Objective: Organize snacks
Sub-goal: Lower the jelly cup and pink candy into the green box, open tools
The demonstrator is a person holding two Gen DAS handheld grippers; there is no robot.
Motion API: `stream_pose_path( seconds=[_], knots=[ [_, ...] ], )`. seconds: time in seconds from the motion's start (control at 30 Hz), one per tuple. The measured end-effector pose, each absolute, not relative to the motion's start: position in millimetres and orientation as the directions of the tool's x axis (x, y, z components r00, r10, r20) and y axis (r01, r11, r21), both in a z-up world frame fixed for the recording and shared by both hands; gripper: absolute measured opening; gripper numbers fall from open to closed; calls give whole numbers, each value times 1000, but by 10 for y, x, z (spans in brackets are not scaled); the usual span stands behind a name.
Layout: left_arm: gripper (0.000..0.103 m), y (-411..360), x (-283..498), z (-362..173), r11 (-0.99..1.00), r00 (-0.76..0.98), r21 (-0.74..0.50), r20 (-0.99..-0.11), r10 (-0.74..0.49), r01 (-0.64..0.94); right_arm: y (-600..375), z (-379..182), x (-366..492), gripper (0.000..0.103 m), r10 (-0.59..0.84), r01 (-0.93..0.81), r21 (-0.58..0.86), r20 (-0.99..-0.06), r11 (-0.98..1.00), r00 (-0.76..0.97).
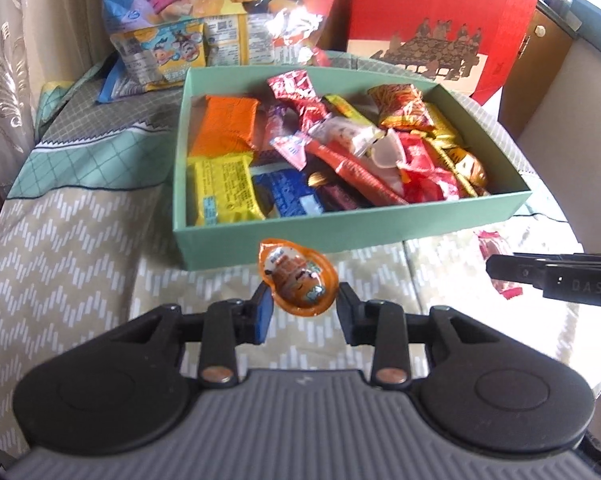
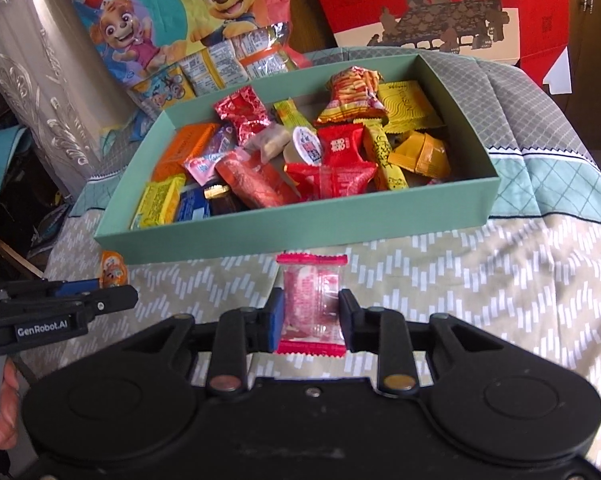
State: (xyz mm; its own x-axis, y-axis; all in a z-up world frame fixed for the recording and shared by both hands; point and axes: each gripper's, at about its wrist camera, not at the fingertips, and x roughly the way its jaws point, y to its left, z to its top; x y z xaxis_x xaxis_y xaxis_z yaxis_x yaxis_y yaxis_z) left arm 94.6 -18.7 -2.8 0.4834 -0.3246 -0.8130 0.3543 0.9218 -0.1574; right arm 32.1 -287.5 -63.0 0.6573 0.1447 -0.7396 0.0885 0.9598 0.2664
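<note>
Left wrist view: the left gripper (image 1: 304, 304) has its jaws clamped on an orange jelly cup (image 1: 298, 280), held just below the mint-green box (image 1: 260, 236) at frame centre. The box, on a patterned bed cover (image 1: 80, 248), holds mixed wrapped snacks (image 1: 320, 152). In the right wrist view, the right gripper (image 2: 310, 316) grips a red-edged clear candy packet (image 2: 310, 304) before the box's front wall.

An orange jelly cup (image 1: 297, 280) is held off the patterned cloth, just before the green box (image 1: 352, 232); a clear sweet with red ends (image 2: 311, 304) is likewise held upright before it; the box is seen filled with mixed wrapped snacks (image 1: 332, 152), lying jumbled.
</note>
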Motion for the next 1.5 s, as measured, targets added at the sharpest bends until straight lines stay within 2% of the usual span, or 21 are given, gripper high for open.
stream_pose_path(
  seconds=[0.3,0.63,0.87,0.9,0.93,0.97,1.0,1.03,1.07,1.1,1.13,1.3,1.5],
  knots=[
    [33,-485,1482,247,909,522,-140,-779,-346,393,-3145,-308,842,28,146,97,301,-690,949,709],
    [33,-627,2313,99,930,516,-124,-803,-299,346,-3179,-284,1852,28,192,101,367,-678,925,709],
    [34,-666,2695,4,942,521,-115,-809,-273,315,-3159,-326,2328,28,193,91,362,-674,928,713],
    [36,-674,2728,-9,945,523,-110,-810,-264,307,-3154,-325,2377,31,193,86,359,-671,929,716],
    [47,-678,2752,-22,950,526,-103,-812,-251,294,-3152,-325,2405,32,188,87,355,-668,931,720],
    [57,-680,2769,-33,954,529,-97,-814,-240,283,-3154,-326,2423,44,186,89,356,-666,930,722],
    [74,-679,2766,-41,957,535,-92,-812,-233,276,-3152,-327,2432,52,187,91,360,-665,928,724],
    [85,-681,2755,-46,959,545,-81,-808,-222,271,-3148,-326,2439,71,187,91,362,-661,928,727],
    [89,-685,2743,-51,961,550,-68,-808,-211,269,-3141,-324,2423,85,180,94,359,-656,929,733],
    [95,-690,2731,-58,961,553,-59,-808,-204,269,-3133,-324,2402,90,176,91,356,-650,930,739],
    [98,-693,2719,-65,962,555,-52,-808,-198,268,-3120,-318,2383,92,173,90,351,-648,932,742],
    [101,-671,2632,-68,965,544,-61,-816,-196,255,-3080,-315,2277,102,175,84,342,-657,936,733],
    [103,-656,2443,26,962,549,-73,-809,-211,262,-3047,-261,2052,103,180,74,338,-658,938,731]
  ],
)
